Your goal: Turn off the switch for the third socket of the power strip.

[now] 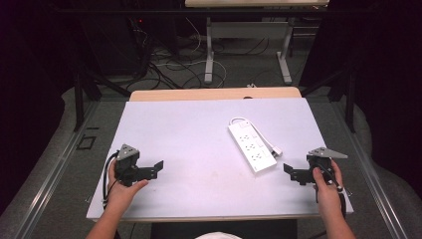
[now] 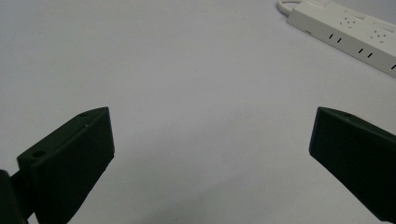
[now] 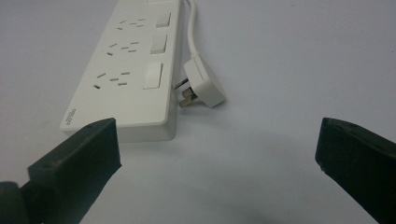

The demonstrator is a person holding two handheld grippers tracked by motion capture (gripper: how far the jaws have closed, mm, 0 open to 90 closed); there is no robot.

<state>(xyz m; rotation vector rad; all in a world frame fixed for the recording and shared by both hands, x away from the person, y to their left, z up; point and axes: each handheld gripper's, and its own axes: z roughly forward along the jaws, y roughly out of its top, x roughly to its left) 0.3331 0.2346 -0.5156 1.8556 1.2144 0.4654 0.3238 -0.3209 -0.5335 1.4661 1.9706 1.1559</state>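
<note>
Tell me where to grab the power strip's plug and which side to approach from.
Grip the plug across its flat white body. It lies loose beside the power strip, prongs facing the strip's side wall. Come from the open table side, away from the strip, with the open right hand-held gripper, probably the nearer one.

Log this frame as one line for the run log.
left gripper: open, empty, on table | right gripper: open, empty, near power strip | power strip: flat on white table, untouched | plug: unplugged, beside strip

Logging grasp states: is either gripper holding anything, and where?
Nothing is held. Left gripper and right gripper are open and empty; the white plastic power strip lies untouched.
</note>
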